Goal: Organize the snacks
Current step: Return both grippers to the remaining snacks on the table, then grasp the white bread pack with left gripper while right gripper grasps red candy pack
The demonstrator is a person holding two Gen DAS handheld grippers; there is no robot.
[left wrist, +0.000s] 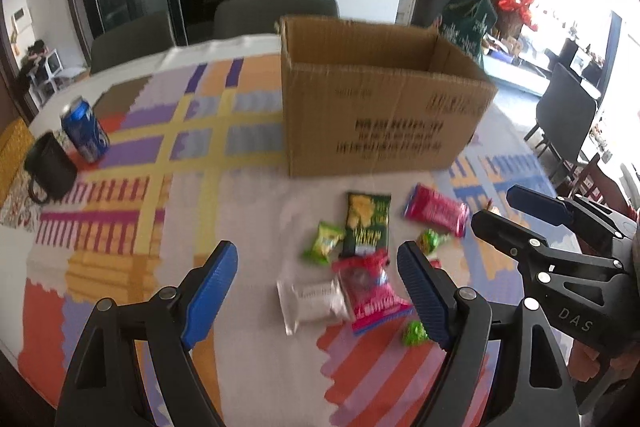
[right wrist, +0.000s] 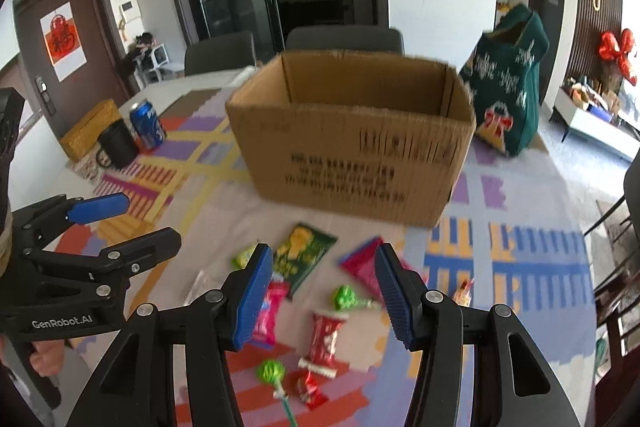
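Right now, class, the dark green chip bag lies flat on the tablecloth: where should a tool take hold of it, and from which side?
Grip the dark green chip bag across its narrow width, near its middle, coming from above. It lies flat and its long sides are mostly free, though a small green packet sits close beside one. The cardboard box stands well behind it.

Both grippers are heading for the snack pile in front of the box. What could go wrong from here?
The snacks lie crowded: the white packet overlaps the red-and-blue bag, so the open left gripper may pinch two at once. The right gripper works close beside it, so they could collide. Pushing against the cardboard box could slide it.
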